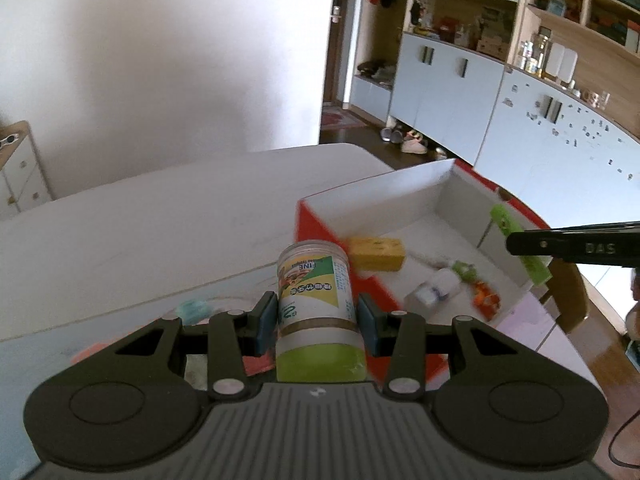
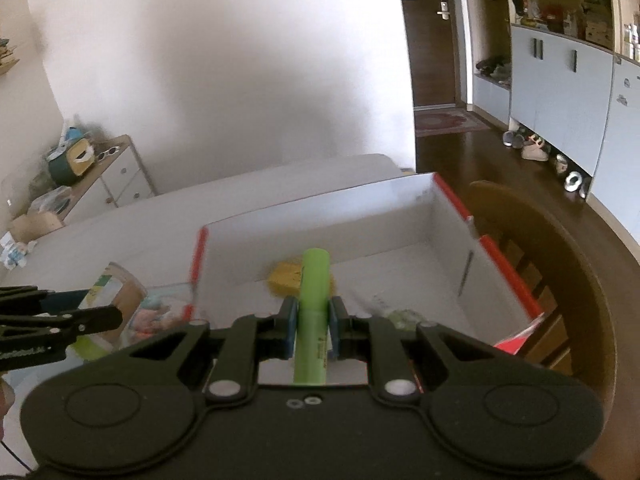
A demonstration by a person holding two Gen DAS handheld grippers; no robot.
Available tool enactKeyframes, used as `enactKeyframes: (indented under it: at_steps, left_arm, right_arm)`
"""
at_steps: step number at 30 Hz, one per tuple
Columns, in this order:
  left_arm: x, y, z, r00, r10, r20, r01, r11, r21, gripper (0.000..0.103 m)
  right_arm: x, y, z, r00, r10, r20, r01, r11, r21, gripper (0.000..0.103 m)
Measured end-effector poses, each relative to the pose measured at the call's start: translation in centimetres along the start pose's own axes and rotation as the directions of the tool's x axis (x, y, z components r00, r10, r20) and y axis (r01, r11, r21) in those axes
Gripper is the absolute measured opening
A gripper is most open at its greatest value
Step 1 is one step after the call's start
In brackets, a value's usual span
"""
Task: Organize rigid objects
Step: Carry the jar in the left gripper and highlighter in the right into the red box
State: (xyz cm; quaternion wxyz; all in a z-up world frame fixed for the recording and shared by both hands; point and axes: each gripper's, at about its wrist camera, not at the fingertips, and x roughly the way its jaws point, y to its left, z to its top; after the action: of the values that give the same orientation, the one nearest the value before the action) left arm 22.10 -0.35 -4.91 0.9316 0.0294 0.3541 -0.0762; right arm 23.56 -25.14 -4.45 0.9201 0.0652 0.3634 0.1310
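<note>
Left claw (image 1: pixel 316 318): clamped on jar (image 1: pixel 316 300), blue pads pressed against both sides of label. Jar clear-walled, printed label, green lid end toward camera, other end pointing away; held above near left corner of box (image 1: pixel 460 184), over tabletop (image 1: pixel 160 208).

Right claw (image 2: pixel 314 328): nearly together, clamped on green marker (image 2: pixel 314 308). Marker gripped at mid-length, pointing away from camera, far end over box (image 2: pixel 328 208) interior. Same claw seen from left wrist view as dark arm entering at right edge, green marker (image 1: pixel 520 240) hanging past it over right side of box.

Box: open-topped, white inside, red outside, standing on tabletop toward right edge. Contents: yellow block (image 1: pixel 376 254) near left wall; small white bottle (image 1: pixel 434 288) lying on its side toward middle; small green-and-orange items (image 1: pixel 480 288) just beside bottle, too blurred to identify.

Tabletop left of box: flat patterned items (image 2: pixel 148 312), partly covered by left claw arm, detail not readable. Wooden chair (image 2: pixel 560 260) just right of box.

Hidden or unclear: near wall of box cut off by claw bodies in both views; jar contents not discernible through label; lower part of yellow block masked by marker in right wrist view; motion blur on box edges.
</note>
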Motion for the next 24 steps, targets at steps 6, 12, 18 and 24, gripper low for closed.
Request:
enactKeyframes:
  at_steps: [6, 12, 18, 24]
  left_arm:
    - [2.1, -3.6, 2.3, 1.000, -0.019, -0.002, 0.019, 0.999, 0.040, 0.043]
    - [5.1, -6.6, 4.5, 1.000, -0.020, -0.017, 0.021, 0.998, 0.060, 0.043]
    - [9.3, -8.9, 5.4, 0.997, 0.018, -0.072, -0.012, 0.997, 0.081, 0.043]
    - [13.3, -10.2, 5.3, 0.985, 0.082, -0.153, -0.063, 0.990, 0.123, 0.043]
  right_arm:
    - [1.3, -2.8, 0.8, 1.000, -0.004, -0.008, 0.004, 1.000, -0.006, 0.016]
    - [2.8, -4.8, 1.0, 0.999, 0.002, -0.033, -0.003, 1.000, -0.020, 0.016]
    - [4.9, -5.5, 0.7, 0.996, 0.013, -0.088, -0.017, 0.999, -0.049, 0.016]
    - [6.6, -6.1, 0.6, 0.989, 0.024, -0.149, -0.037, 0.996, -0.083, 0.016]
